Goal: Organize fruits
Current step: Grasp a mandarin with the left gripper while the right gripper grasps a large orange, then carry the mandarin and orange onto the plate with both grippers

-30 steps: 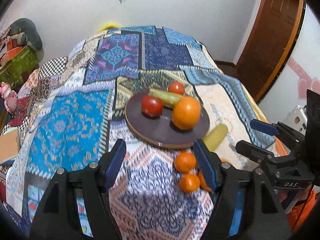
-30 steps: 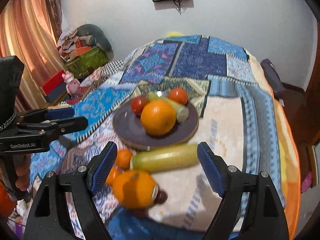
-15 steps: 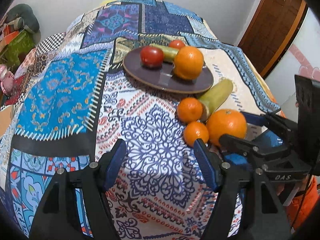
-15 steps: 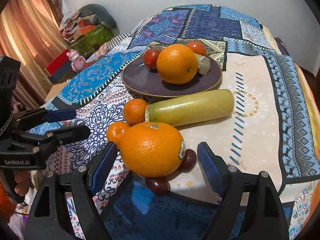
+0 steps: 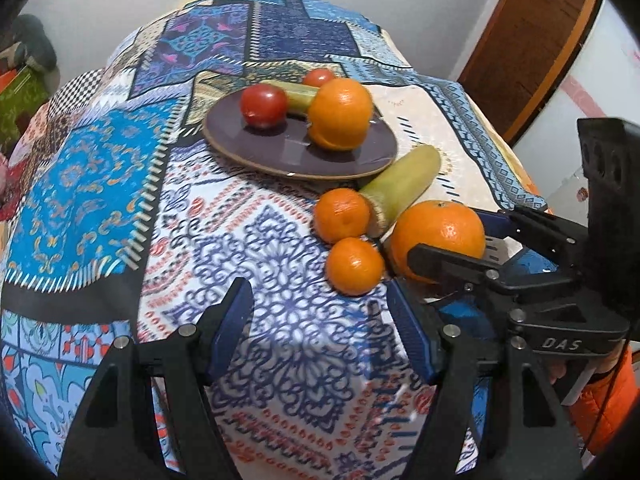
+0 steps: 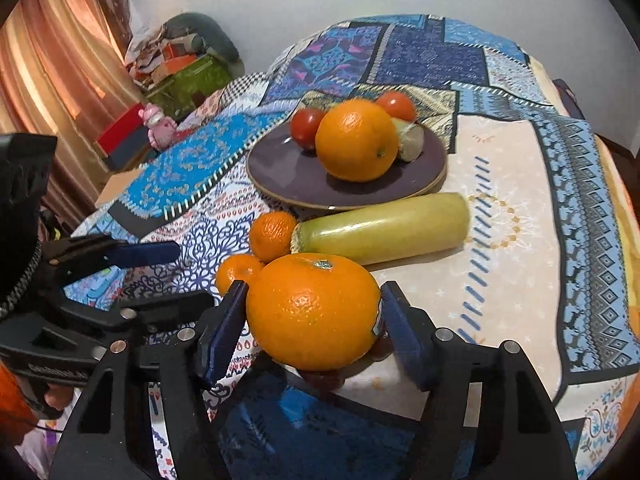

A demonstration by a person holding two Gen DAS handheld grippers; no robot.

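A dark purple plate (image 5: 344, 162) (image 6: 280, 168) on the patterned bedspread holds a big orange (image 5: 340, 114) (image 6: 356, 140), two tomatoes (image 5: 263, 105) and a green cucumber (image 5: 294, 94). In front of it lie a second cucumber (image 6: 384, 228) (image 5: 400, 188) and two small tangerines (image 5: 342, 216) (image 5: 354, 266). My right gripper (image 6: 312, 320) (image 5: 460, 240) is shut on a second big orange (image 6: 314, 310) (image 5: 438, 240), both blue pads touching its sides. My left gripper (image 5: 320, 328) (image 6: 160, 276) is open and empty above the cloth, just left of the tangerines.
Dark grapes (image 6: 326, 376) lie under the held orange. The bed drops off at the right toward a wooden door (image 5: 536, 48). Clutter, a pink toy (image 6: 158, 126) and an orange curtain (image 6: 48, 80) stand at the left.
My right gripper has closed its fingers onto the big orange near the bed's front edge. My left gripper has tilted up and come slightly nearer the tangerines, still open.
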